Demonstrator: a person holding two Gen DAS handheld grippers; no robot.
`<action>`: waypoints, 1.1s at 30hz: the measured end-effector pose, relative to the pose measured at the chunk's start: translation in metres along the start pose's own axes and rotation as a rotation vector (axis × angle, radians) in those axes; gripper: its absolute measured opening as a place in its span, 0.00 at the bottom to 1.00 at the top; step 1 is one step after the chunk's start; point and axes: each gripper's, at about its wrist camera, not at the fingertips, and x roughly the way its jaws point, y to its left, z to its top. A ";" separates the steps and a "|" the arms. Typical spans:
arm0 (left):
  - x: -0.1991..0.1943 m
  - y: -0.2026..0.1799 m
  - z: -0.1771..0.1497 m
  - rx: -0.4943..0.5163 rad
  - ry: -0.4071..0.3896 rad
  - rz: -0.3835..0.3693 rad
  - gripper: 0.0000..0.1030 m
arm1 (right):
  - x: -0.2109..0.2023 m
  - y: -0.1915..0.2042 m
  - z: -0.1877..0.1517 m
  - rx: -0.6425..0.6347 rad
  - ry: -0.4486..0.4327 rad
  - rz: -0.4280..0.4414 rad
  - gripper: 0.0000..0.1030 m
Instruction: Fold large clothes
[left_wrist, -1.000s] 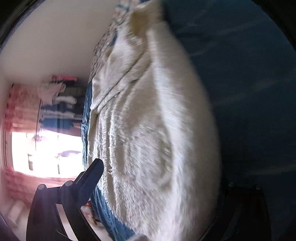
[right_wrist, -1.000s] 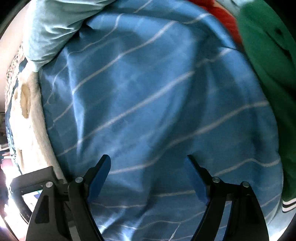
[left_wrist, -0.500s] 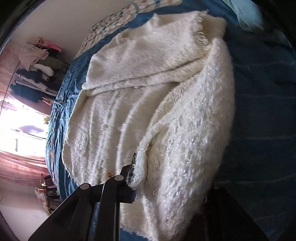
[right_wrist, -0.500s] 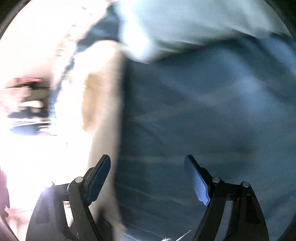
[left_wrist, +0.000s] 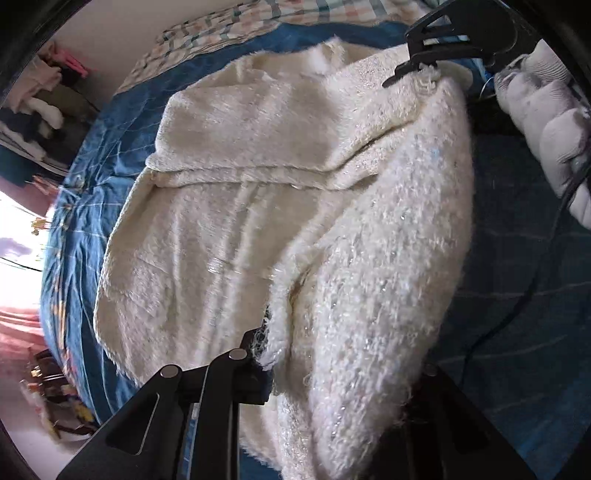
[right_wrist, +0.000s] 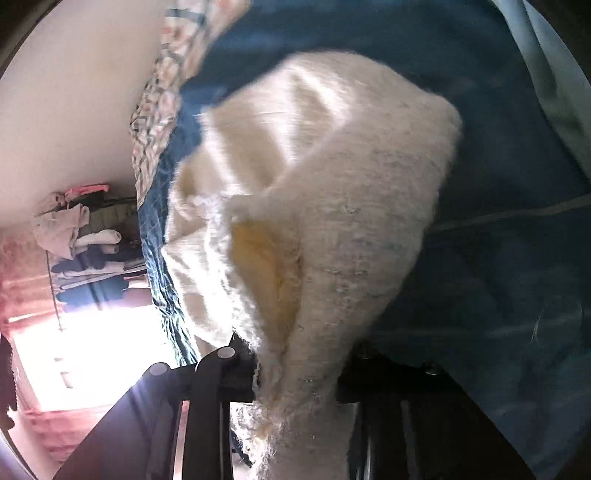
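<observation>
Cream fuzzy sweater (left_wrist: 258, 206) lies on the blue bed (left_wrist: 92, 155), one side folded over. Left claw (left_wrist: 295, 354) is clamped on the sweater's near edge. Right claw (right_wrist: 295, 369) grips a bunched corner at the far end, also seen in the left view (left_wrist: 417, 66), gloved hand (left_wrist: 546, 122) behind it.

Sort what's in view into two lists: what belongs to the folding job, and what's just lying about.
Part of the job:
- cream fuzzy sweater, spread on the bed
- left claw, shut on its near edge
- right claw, shut on its far corner

Just lying about:
- blue striped bedsheet
- plaid blanket
- clothes pile by the wall
</observation>
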 end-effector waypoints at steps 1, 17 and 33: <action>-0.003 0.008 0.001 -0.001 0.003 -0.015 0.20 | -0.005 0.021 -0.005 -0.020 -0.013 -0.024 0.27; 0.061 0.271 0.024 -0.315 0.055 -0.156 0.24 | 0.137 0.265 -0.051 -0.224 0.044 -0.362 0.26; 0.104 0.386 -0.032 -0.703 0.104 -0.423 0.68 | 0.138 0.248 -0.044 -0.216 0.075 -0.198 0.67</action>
